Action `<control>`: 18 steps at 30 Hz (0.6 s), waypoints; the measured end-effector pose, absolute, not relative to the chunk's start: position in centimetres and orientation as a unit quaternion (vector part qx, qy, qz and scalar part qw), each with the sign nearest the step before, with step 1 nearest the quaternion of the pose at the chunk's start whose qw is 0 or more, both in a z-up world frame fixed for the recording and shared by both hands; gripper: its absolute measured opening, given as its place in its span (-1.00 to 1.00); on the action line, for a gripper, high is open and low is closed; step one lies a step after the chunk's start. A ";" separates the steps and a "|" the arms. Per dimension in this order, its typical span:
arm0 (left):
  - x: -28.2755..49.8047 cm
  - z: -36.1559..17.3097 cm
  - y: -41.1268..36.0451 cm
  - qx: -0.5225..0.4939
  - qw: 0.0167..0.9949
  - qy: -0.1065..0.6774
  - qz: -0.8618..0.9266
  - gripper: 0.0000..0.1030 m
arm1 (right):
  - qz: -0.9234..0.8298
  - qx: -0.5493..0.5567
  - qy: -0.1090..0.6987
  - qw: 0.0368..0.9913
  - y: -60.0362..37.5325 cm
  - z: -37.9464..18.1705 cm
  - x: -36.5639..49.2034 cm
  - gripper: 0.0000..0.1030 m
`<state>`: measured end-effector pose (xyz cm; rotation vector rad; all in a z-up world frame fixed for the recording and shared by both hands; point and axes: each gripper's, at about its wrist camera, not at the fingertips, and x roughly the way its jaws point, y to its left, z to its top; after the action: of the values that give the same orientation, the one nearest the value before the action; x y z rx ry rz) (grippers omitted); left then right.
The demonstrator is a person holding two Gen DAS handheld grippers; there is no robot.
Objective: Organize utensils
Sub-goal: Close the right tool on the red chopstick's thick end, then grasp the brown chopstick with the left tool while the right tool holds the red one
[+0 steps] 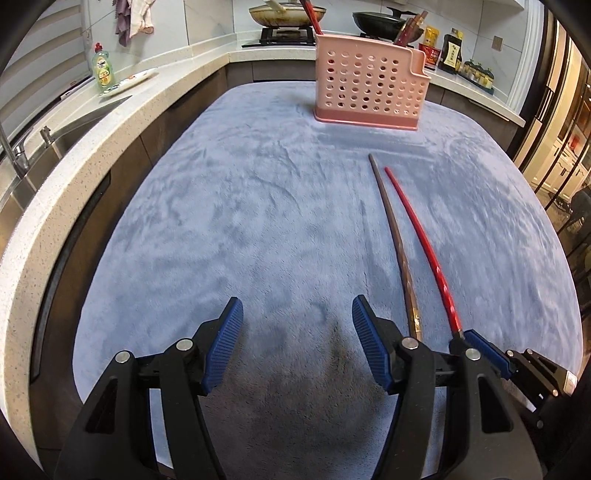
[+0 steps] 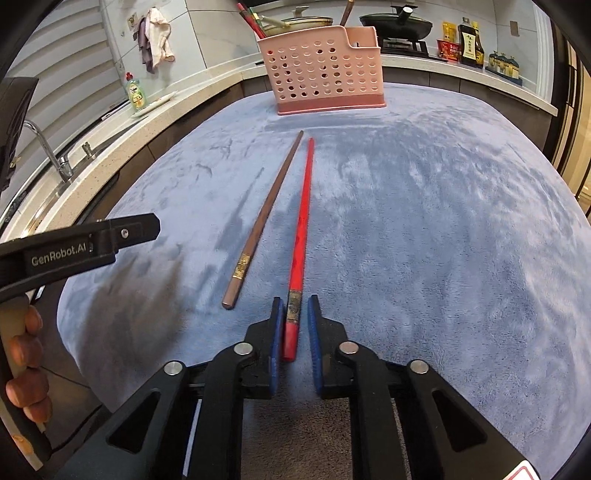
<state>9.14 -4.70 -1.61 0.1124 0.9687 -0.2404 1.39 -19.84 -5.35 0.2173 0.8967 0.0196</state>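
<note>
Pink basket [image 2: 325, 70] with upright chopsticks [image 2: 251, 22]

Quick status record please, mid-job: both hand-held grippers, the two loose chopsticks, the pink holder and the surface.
left hand-held gripper: open, nothing between its pads, over the cloth
right hand-held gripper: shut on red chopstick at its thick end
red chopstick: lying on the cloth, thin tip toward the holder
brown chopstick: loose on the cloth, just left of the red one, not touching it
pink holder: upright at the far end, chopsticks already standing inside
surface: blue cloth
</note>
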 end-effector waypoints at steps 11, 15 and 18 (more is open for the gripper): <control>8.5 -2.9 -6.7 0.056 0.863 0.481 -0.143 0.38 | -0.033 0.144 0.423 0.894 -23.4 -5.3 0.2 -0.87; 8.0 -3.6 -7.9 0.058 0.856 0.489 -0.159 0.43 | -0.035 0.157 0.424 0.891 -24.4 -5.4 -0.4 -0.87; 8.1 -4.1 -8.8 0.051 0.849 0.498 -0.172 0.43 | -0.034 0.160 0.424 0.891 -24.5 -5.5 -0.7 -0.87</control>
<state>8.06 -8.76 -4.14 0.1085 1.0485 -0.3627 -0.67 -24.47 -5.54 0.3318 0.8797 -0.0701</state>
